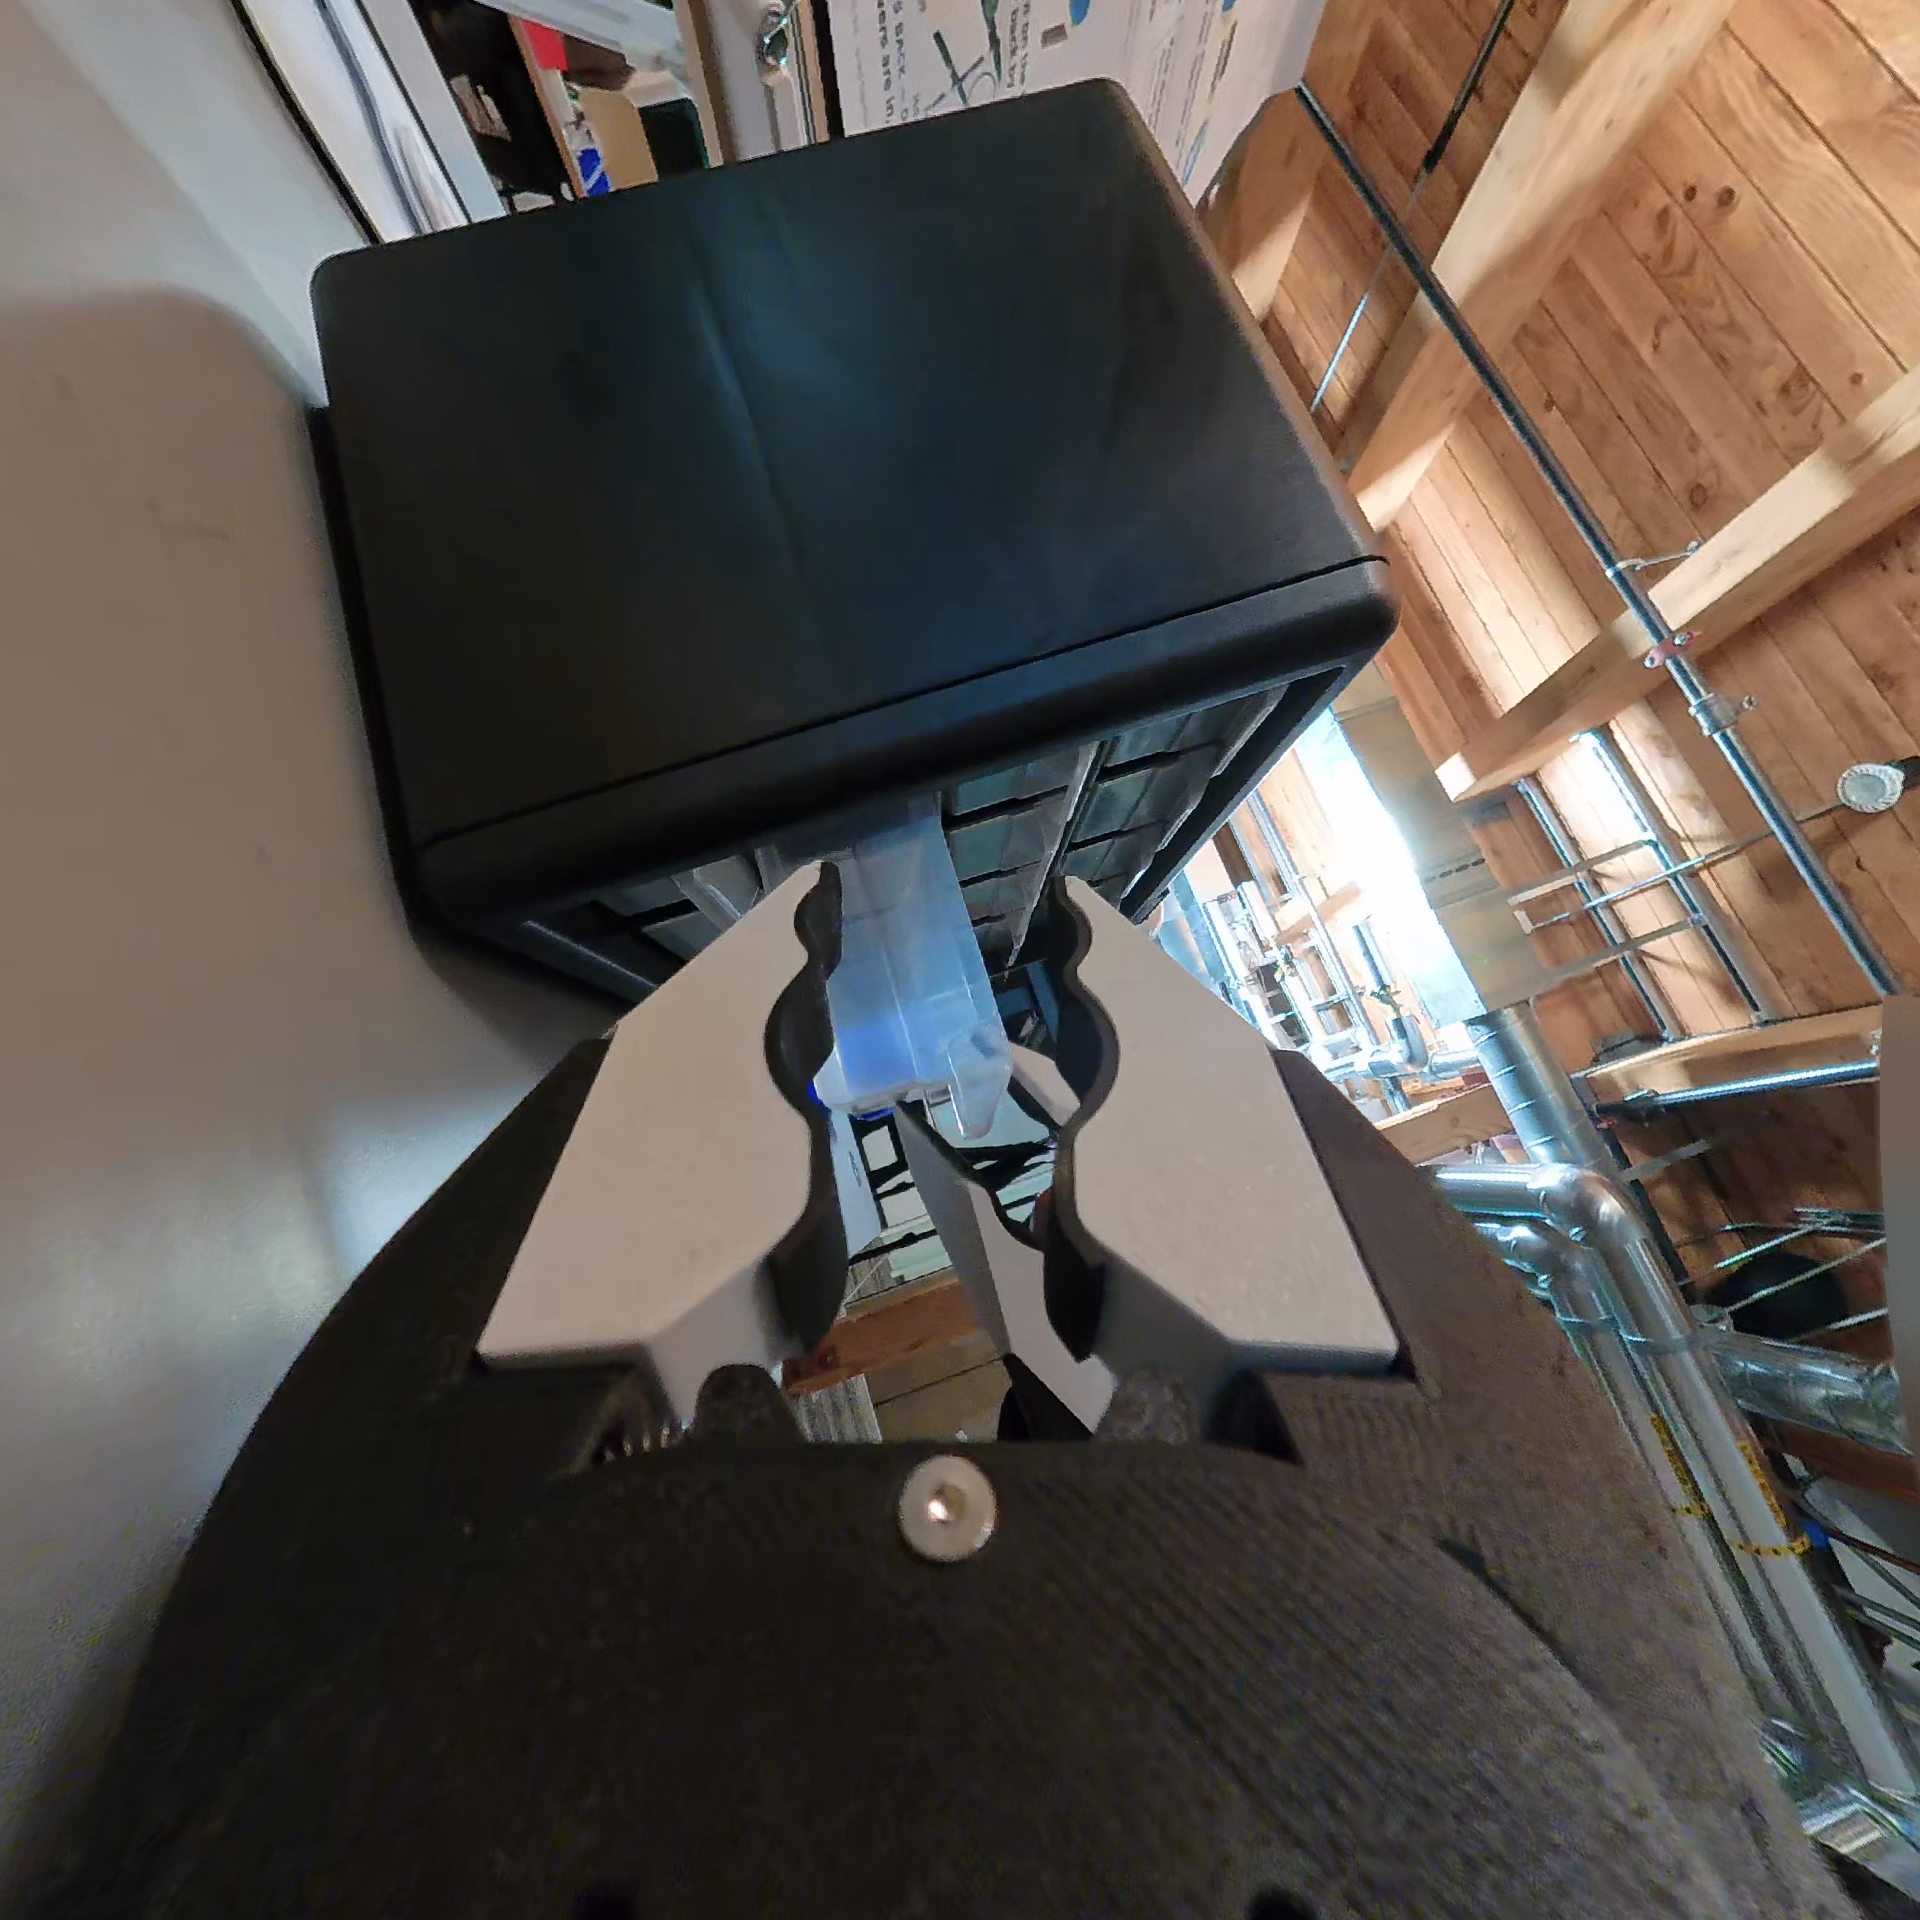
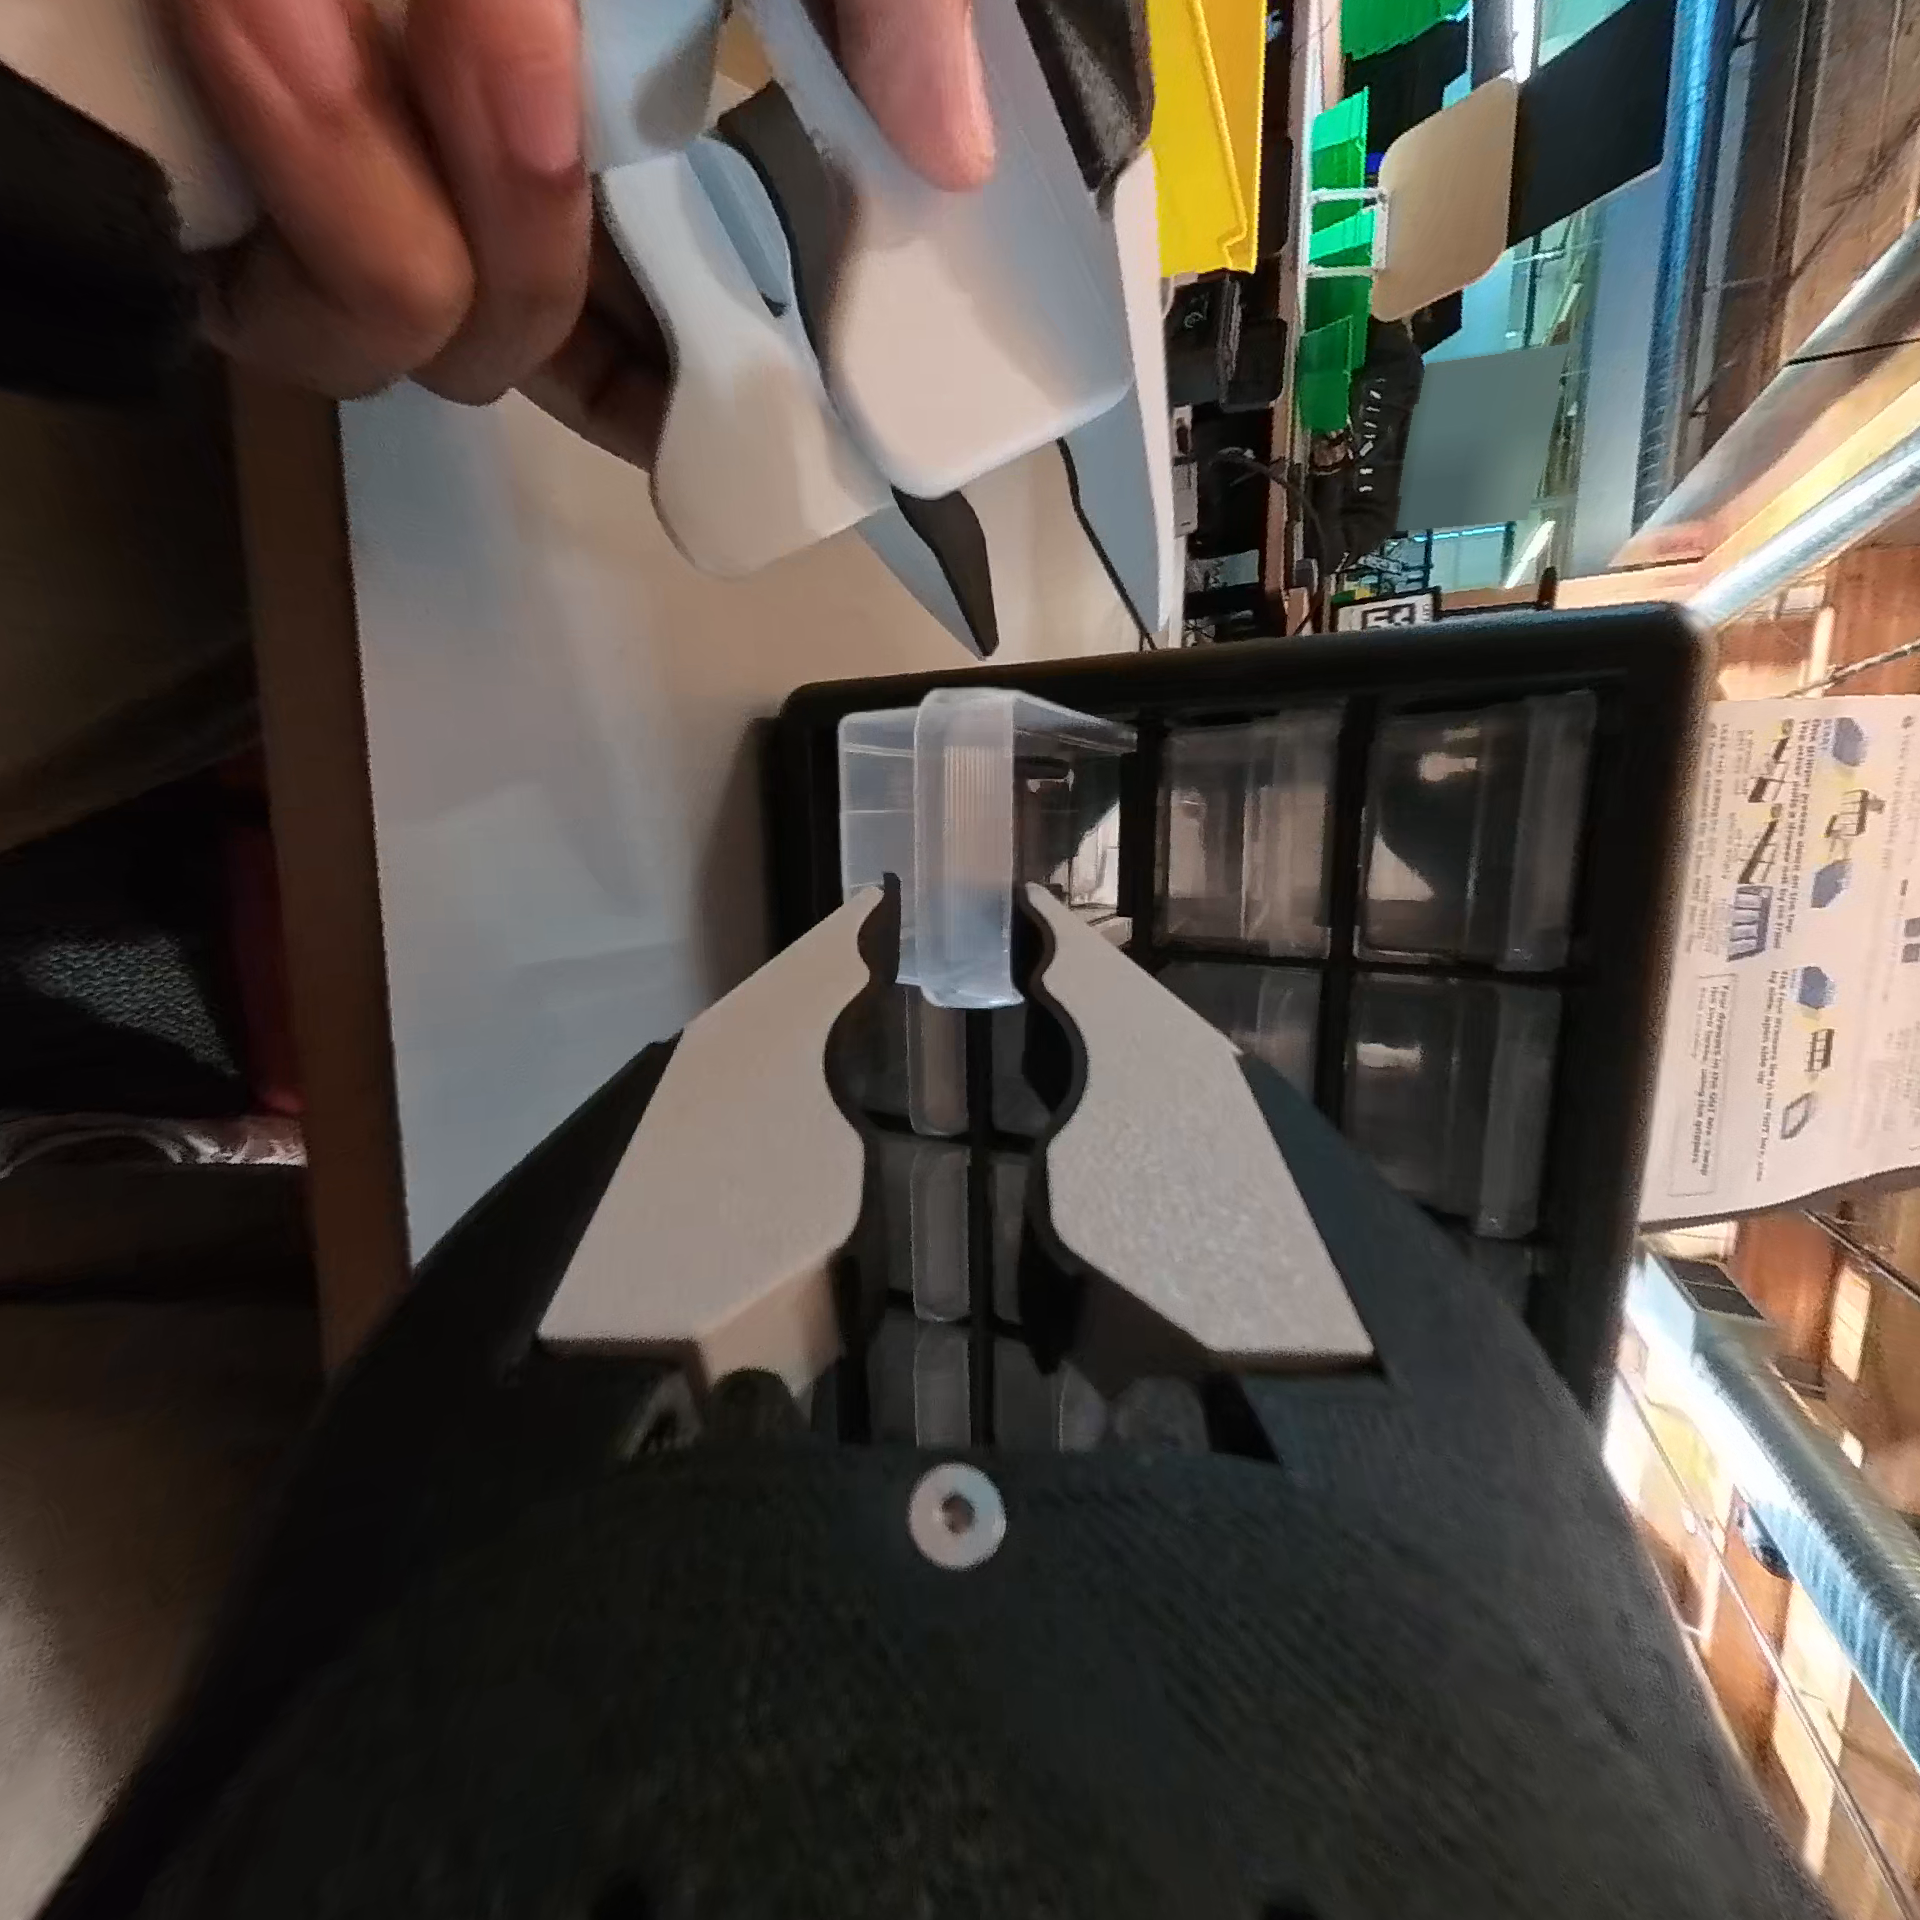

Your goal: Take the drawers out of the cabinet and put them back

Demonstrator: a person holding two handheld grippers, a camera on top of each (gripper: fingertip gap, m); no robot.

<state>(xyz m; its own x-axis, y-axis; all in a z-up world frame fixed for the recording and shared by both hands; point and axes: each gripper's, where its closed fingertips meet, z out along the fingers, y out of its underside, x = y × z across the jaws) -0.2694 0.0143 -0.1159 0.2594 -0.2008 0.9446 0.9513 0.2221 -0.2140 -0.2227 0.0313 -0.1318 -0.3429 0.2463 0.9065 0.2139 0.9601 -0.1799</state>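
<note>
Cabinet: black plastic small-parts cabinet (image 2: 1652,935) on the pale worktop (image 2: 540,831), its front grid of clear drawers straight ahead of the right fingers.
Drawer: one clear plastic drawer (image 2: 883,800) stands partly out of its slot at the edge of the grid nearest the worktop; the rest sit flush.
Key relation: drawer's long axis runs out of the cabinet front toward the right fingers, in line with them; its ribbed pull tab (image 2: 961,842) lies directly between their tips.
Nearer gripper: right gripper (image 2: 958,894) is at the tab; left gripper (image 1: 951,894) looks from over the cabinet's dark top panel (image 1: 831,468), with the drawer body (image 1: 904,977) between and beyond its fingertips.
Right fingers: nearly together, tips at both sides of the tab; reads as a pinch, firm contact not fully certain.
Left fingers: moderately spread; the drawer lies in the gap, contact cannot be told.
Hand: a person's hand (image 2: 416,187) grips the left gripper's white handle, above and to the left of the right fingers.
Judgement: drawer mid-travel; direction not readable from this moment.
</note>
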